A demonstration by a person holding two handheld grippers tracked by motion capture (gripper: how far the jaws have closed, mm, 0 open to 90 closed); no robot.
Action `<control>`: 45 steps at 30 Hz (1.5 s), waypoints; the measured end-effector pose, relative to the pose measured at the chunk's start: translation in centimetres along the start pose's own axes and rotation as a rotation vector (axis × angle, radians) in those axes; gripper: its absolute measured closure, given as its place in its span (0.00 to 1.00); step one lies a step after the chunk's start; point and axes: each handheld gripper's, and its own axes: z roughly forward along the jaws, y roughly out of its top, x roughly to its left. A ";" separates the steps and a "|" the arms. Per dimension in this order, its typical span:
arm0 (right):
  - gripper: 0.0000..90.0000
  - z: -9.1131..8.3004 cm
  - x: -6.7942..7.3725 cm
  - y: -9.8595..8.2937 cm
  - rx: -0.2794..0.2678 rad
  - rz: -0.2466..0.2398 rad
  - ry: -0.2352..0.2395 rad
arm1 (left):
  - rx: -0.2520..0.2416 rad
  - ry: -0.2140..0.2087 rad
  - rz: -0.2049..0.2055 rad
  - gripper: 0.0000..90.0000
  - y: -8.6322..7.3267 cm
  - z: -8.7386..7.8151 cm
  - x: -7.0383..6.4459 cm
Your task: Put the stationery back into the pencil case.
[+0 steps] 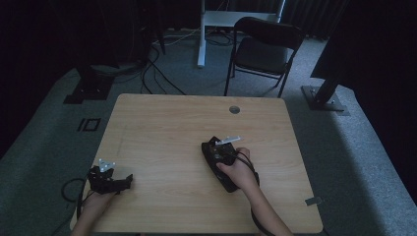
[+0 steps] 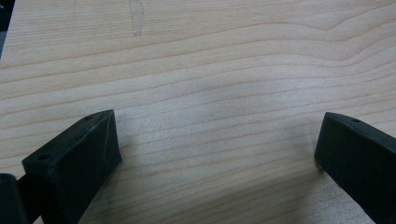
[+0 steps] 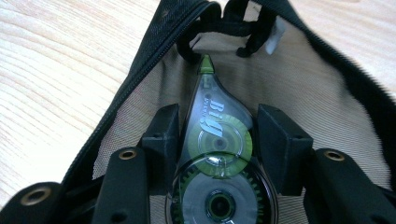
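A dim room with grey carpet (image 1: 344, 147) and dark curtains behind – a pale wooden table (image 1: 167, 128) stands in the middle, a black folding chair (image 1: 263, 49) beyond it, a white desk frame (image 1: 206, 29) and loose cables (image 1: 157, 73) farther back

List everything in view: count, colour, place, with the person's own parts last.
correction tape dispenser: one, clear with green wheels, between the right gripper's jaws, over the pouch's mesh lining.
pouch: one, black with beige mesh inside, open, on the table right of centre.
table: one, light wood, with a round grommet near its far edge.
folding chair: one, black, beyond the table.
floor cables: several, dark, on the grey carpet.
left gripper: one, black, jaws wide apart over bare wood, at the near left.
right gripper: one, black, at the pouch.
hands: two, and.
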 end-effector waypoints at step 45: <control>0.52 0.1 0.1 0.2 0.014 -0.004 0.040 | 0.000 0.000 0.000 0.00 0.0 0.0 0.0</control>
